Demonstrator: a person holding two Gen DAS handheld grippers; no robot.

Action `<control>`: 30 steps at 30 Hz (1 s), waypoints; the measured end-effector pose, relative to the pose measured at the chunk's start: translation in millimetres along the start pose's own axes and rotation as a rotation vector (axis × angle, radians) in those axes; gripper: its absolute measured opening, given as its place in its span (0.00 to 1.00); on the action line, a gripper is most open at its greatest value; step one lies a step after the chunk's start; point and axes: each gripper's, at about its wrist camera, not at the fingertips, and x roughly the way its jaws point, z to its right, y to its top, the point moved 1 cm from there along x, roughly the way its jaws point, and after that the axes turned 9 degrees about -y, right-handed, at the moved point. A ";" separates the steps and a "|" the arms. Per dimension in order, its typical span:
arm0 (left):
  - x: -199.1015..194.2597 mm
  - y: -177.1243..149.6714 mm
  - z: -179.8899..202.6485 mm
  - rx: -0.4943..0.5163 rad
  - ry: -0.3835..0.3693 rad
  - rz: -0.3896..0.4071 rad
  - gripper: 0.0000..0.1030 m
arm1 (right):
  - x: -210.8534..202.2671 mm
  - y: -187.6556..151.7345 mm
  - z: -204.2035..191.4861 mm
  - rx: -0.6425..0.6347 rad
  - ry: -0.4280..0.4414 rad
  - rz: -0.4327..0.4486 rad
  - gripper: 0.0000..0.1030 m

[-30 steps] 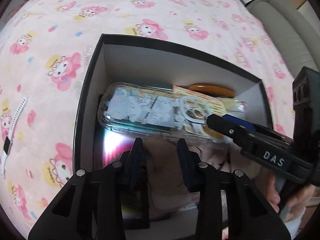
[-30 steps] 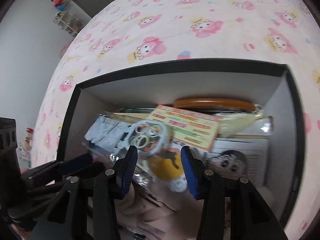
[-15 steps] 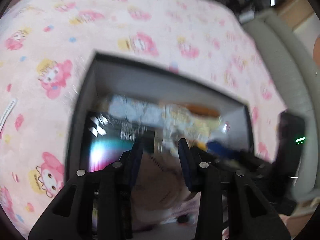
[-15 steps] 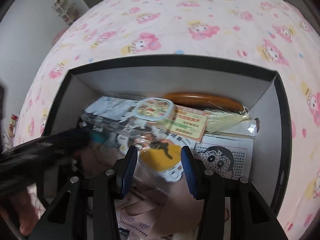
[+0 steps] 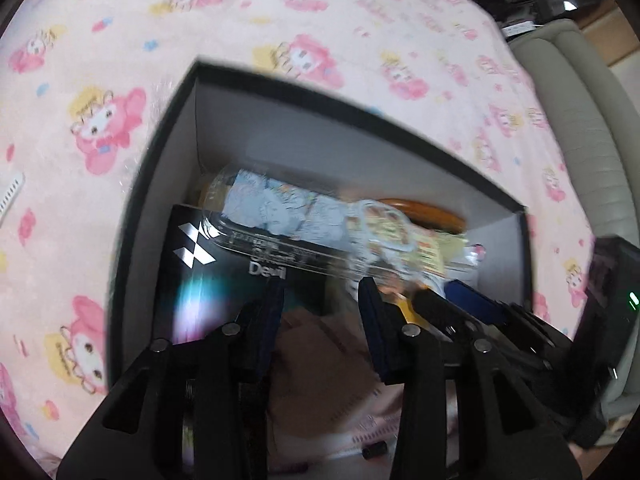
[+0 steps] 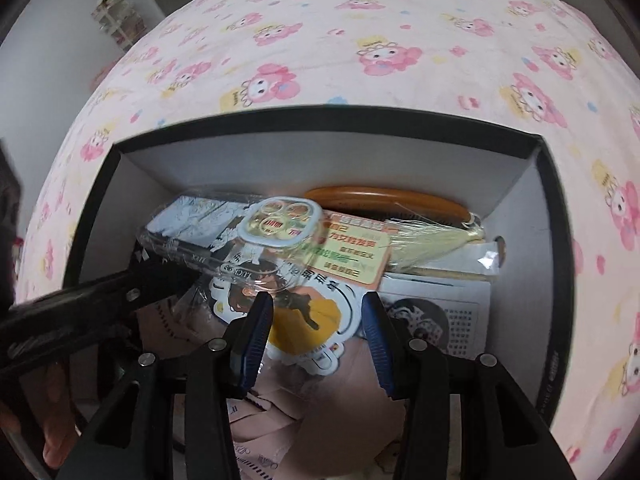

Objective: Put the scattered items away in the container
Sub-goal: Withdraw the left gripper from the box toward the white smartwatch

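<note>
The left gripper [image 5: 320,292] hangs over the near part of the black box [image 5: 168,128], its jaws partly apart and holding nothing; only a pinkish paper packet [image 5: 324,360] lies below the gap. The right gripper [image 6: 316,312] stands the same way, jaws partly apart and empty, over a yellow cartoon sticker [image 6: 308,320].

Beyond the fingertips the clear phone case [image 6: 224,232] lies inside the box, slanted across the pile with one end propped on a dark printed carton [image 5: 208,276]. Behind it lie a green-and-pink card [image 6: 352,256], a wooden comb [image 6: 384,200] with a pale tassel, and a white printed box [image 6: 444,308].

The likely trouble is the case's perch: a fingertip brushing it on the way out could tip it off the heap or drag it along. A white strap [image 5: 10,194] lies outside on the pink blanket [image 6: 360,40], easily missed at the picture's edge.
</note>
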 end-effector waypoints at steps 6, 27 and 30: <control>-49.2 -30.3 34.5 0.121 -0.008 0.105 0.55 | -50.1 -18.9 11.9 0.064 -0.012 0.124 0.43; -160.5 -150.5 42.6 0.318 -0.095 0.168 0.63 | -173.6 -150.7 -46.9 0.057 -0.108 0.308 0.51; -178.9 -154.0 31.7 0.314 -0.103 0.195 0.63 | -185.0 -154.8 -67.4 0.016 -0.111 0.334 0.51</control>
